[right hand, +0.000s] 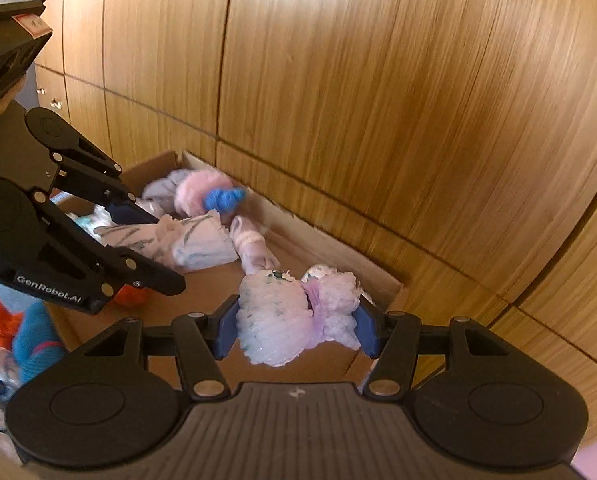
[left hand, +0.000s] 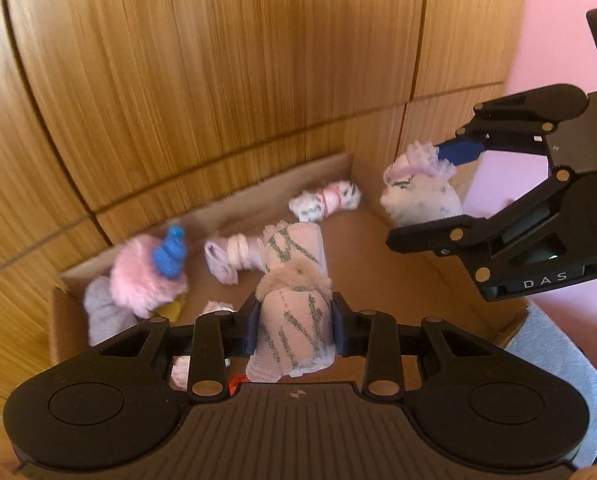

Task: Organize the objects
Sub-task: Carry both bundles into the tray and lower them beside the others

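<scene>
Your left gripper (left hand: 294, 326) pinches a rolled sock (left hand: 294, 300) and your right gripper (right hand: 296, 330) pinches a frilly sock bundle (right hand: 294, 320), both held over the box (left hand: 418, 280) below your fingers, ready to drop in.

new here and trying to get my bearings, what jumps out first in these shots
Each gripper is shut on a rolled sock bundle over an open cardboard box: the left gripper on a patterned roll, the right gripper on a frilly white one. In the box's far corner lies a fluffy pink bundle with a blue tip, against the wood panelling.
</scene>
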Motion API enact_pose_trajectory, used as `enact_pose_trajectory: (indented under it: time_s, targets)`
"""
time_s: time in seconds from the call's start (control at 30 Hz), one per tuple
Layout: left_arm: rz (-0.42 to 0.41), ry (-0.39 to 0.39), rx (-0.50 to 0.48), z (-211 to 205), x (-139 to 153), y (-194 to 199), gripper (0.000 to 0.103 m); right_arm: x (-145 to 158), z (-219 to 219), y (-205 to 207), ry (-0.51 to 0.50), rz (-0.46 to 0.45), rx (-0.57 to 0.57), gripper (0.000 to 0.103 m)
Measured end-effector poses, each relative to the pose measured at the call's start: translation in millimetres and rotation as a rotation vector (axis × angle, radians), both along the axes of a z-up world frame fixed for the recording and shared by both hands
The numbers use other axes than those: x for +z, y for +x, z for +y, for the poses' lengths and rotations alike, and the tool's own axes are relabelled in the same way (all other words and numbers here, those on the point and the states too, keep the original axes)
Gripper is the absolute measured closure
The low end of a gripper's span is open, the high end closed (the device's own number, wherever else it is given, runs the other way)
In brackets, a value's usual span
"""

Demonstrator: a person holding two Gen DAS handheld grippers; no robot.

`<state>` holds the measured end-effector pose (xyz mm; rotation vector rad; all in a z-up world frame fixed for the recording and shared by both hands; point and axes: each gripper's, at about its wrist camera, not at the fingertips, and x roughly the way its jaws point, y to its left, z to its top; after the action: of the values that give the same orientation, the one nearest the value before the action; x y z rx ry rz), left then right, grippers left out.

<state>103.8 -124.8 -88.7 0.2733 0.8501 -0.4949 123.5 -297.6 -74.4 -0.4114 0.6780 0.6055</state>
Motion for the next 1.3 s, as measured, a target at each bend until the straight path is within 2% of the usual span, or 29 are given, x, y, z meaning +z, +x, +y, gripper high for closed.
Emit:
enact_pose_trajectory:
  time_s: [0.17, 0.53, 0.8, 1.2, 1.3]
  targets:
    - [0.054, 0.003, 0.011, -3.9, -19.5, 16.9, 0.061, -16.4, 5.0, 17.8, -0.03, 0.028, 0.009, 0.048]
    - [0.108, 0.0, 0.065, -6.1, -42.9, 58.2, 0.061, -46.2, 14.1, 46.0, -0.08, 0.078, 0.034, 0.048]
    - [0.099, -0.004, 0.093, -5.5, -44.2, 75.2, 0.061, -50.0, 21.0, 57.1, -0.075, 0.075, 0.033, 0.047]
    - [0.054, 0.025, 0.107, -0.8, -44.6, 71.2, 0.054, -46.0, 20.5, 51.9, -0.091, 0.075, 0.039, 0.045]
    - [0.048, 0.031, 0.108, 0.6, -44.0, 69.9, 0.05, -44.6, 19.6, 48.5, -0.092, 0.071, 0.037, 0.038]
